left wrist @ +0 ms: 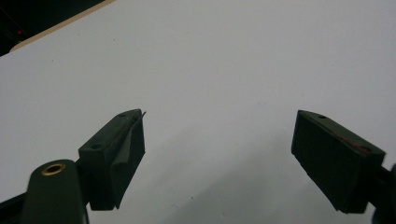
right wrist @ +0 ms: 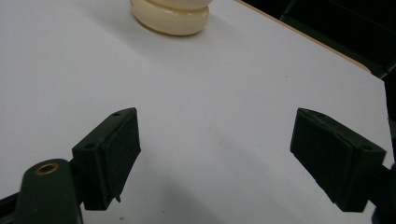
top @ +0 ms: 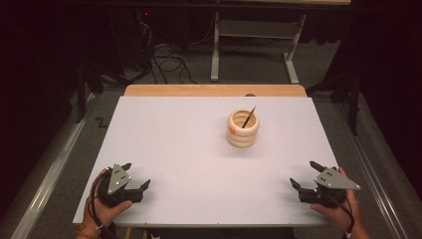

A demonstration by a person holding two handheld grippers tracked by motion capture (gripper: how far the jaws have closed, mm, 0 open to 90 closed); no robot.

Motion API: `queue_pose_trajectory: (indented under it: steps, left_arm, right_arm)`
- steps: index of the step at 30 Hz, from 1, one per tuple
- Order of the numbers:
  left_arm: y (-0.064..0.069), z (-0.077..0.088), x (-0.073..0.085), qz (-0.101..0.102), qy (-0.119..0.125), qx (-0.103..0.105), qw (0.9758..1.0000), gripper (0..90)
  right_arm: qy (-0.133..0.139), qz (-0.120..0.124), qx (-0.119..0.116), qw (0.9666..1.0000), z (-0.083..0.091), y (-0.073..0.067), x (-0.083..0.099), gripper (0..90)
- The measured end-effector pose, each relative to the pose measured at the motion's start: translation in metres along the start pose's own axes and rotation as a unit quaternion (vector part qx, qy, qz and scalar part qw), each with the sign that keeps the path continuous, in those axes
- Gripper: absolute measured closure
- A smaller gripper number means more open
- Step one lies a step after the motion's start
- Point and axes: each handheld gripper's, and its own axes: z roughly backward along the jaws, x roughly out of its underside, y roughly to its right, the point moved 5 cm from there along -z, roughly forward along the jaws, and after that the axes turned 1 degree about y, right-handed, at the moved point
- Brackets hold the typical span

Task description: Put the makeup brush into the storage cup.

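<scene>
Well apart: ring holder (top: 243,128), R hand-held gripper (top: 304,174)

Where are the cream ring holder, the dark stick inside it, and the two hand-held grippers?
cream ringed holder (top: 243,135): high view, front wall.
dark stick (top: 249,117): high view, mid-shaft.
left gripper (top: 136,175): high view, between its fingertips.
right gripper (top: 304,174): high view, between its fingertips.
</scene>
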Motion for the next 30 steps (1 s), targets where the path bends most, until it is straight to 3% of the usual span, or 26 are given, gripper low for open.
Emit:
queue_pose_trajectory:
  steps: [30]
  left_arm:
    - [0.0003,-0.0022,0.0004,0.001,-0.003,0.004,1.0,18.6]
  right_arm:
    - [0.006,-0.005,-0.002,1.0,0.0,0.0016,-0.001,16.9]
